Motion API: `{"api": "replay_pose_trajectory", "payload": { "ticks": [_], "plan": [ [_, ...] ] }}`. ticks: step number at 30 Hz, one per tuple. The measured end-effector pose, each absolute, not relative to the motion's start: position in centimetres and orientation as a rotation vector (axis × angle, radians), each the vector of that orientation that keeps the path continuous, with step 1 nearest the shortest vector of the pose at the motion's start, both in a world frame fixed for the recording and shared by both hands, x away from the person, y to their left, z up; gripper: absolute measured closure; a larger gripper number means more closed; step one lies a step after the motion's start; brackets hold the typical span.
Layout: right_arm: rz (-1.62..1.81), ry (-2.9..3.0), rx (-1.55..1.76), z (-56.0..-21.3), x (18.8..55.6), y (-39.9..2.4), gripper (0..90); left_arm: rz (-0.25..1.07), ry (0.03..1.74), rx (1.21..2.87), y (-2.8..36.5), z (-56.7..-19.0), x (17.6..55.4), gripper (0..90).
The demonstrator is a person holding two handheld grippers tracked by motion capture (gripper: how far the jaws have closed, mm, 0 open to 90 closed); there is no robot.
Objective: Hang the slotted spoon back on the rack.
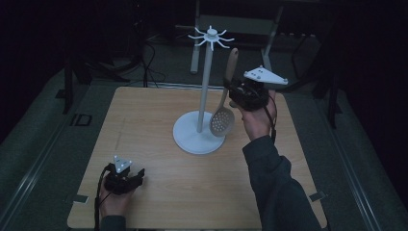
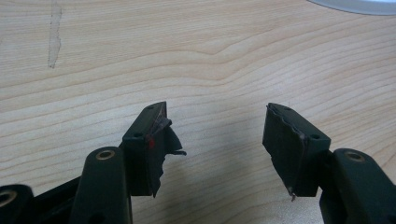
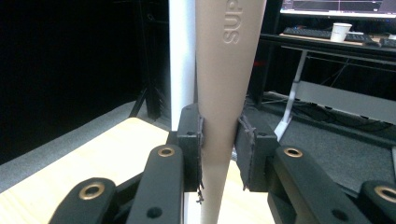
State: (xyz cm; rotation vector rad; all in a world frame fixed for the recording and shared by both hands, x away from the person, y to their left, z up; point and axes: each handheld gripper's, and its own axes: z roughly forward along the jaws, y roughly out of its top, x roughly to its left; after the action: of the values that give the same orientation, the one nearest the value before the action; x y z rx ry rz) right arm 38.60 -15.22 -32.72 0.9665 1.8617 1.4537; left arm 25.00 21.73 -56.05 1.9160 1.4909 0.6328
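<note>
In the high view the right gripper (image 1: 232,92) holds a skimmer (image 1: 224,107) by the middle of its handle, upright, with the perforated bowl hanging low over the white base of the rack (image 1: 206,91) and the handle tip up near the pole, below the ring of hooks at the top. The step in hand looks like hanging the skimmer on one of those hooks, so the lift should be straight up beside the pole, keeping the bowl from swinging into it (the bowl sits just beside the pole already). The left gripper (image 1: 131,179) rests low on the table (image 1: 144,120) near the front left corner, well apart from the rack, and can stay out of the way. In the left gripper view its jaws stand wide apart with nothing between them, bare wood beneath and the edge of the rack's base at the top right. In the right gripper view the jaws are closed on the skimmer's tapering handle (image 3: 223,93), pads flat on both sides, with the white pole just behind it on the left. The grip sits on the narrow part, so a firm squeeze is wise; I cannot tell from here whether the handle tip has a hole, so check its facing before offering it to a hook.
</note>
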Motion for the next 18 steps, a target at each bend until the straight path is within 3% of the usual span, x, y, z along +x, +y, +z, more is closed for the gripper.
{"api": "replay_pose_trajectory", "payload": {
  "ticks": [18],
  "plan": [
    [1.45,1.901,0.972,-31.9,39.7,-13.9,72.9,0.636,1.498,1.905,21.8,-56.1,25.0,40.9]
  ]
}}
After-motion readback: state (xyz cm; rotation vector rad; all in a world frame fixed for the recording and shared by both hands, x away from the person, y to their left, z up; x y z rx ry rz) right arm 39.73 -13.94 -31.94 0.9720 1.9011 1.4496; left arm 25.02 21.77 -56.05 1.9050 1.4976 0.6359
